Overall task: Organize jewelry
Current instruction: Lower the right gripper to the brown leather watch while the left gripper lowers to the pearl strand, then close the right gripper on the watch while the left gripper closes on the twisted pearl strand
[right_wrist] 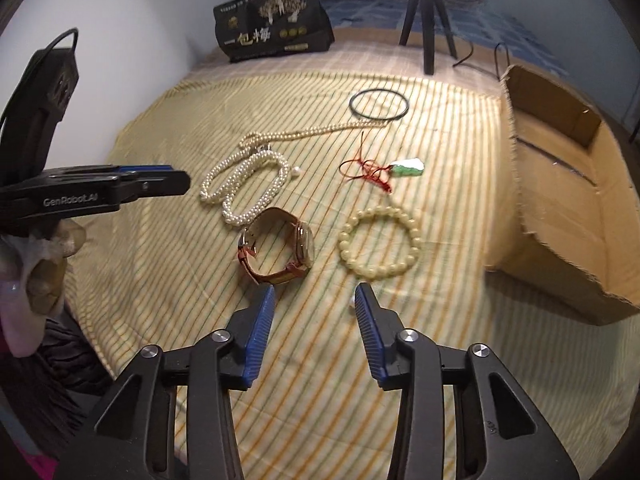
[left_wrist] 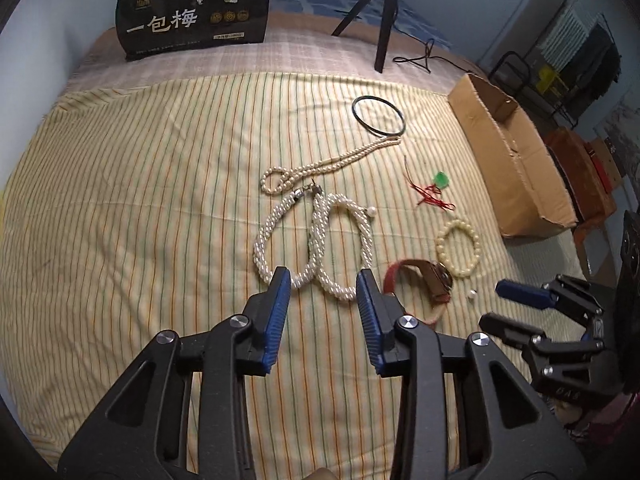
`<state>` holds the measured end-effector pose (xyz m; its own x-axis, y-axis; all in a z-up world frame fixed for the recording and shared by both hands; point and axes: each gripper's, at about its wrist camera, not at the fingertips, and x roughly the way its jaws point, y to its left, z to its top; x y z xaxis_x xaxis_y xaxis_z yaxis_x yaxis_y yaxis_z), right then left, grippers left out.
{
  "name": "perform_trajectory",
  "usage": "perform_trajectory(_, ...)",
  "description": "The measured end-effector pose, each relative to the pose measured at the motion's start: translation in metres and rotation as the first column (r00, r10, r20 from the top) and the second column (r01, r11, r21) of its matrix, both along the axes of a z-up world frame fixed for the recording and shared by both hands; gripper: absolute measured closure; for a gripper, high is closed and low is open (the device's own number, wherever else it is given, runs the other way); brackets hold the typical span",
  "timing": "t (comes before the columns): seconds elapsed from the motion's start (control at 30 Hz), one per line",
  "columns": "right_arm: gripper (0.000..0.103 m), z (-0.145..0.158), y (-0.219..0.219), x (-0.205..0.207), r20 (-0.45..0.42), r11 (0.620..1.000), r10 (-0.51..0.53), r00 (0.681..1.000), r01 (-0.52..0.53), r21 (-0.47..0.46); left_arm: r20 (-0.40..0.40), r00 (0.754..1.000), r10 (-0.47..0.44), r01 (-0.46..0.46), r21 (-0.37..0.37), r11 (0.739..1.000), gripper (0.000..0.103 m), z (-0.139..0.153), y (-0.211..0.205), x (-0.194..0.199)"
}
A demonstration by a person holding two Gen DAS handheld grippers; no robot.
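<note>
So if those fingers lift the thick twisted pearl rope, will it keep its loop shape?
Probably not. The thick pearl rope lies in soft curves on the striped cloth, so it is likely floppy and would sag from whichever point is pinched. Its smooth round beads may slip between the pads, and it looks fairly heavy.

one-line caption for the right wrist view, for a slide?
Right gripper open above striped cloth, facing watch and bead bracelet.

I had bare striped cloth (left_wrist: 132, 208) open on my left, while the cardboard box (right_wrist: 568, 208) walled off the right edge and the tripod (right_wrist: 428, 20) and black bag (left_wrist: 196, 8) blocked the far end
</note>
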<state>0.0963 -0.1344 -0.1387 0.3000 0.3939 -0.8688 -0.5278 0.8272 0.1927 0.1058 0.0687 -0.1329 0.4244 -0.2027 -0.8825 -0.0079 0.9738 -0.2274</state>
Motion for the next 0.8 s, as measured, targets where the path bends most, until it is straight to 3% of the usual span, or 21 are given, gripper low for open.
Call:
perform_trajectory(0.17, 0.071, -0.006, 0.005, 0.012, -0.055, 0.999, -0.016, 0.998, 0.018, 0.041, -0.029, 1.0, -0.006, 0.006, 0.012, 1.0, 0.069, -0.013, -0.003, 0.012)
perform_trajectory(0.3, 0.075, -0.009, 0.01, 0.023, -0.055, 0.999, -0.03, 0.998, 0.032, 0.036, -0.049, 0.999, -0.014, 0.014, 0.019, 1.0, 0.074, -0.022, -0.006, 0.019)
perform_trajectory(0.8, 0.078, -0.026, 0.037, 0.034, -0.074, 1.0, 0.017, 0.997, -0.017, -0.005, -0.101, 0.995, -0.01, 0.016, 0.055, 0.998, 0.074, -0.049, -0.016, 0.049)
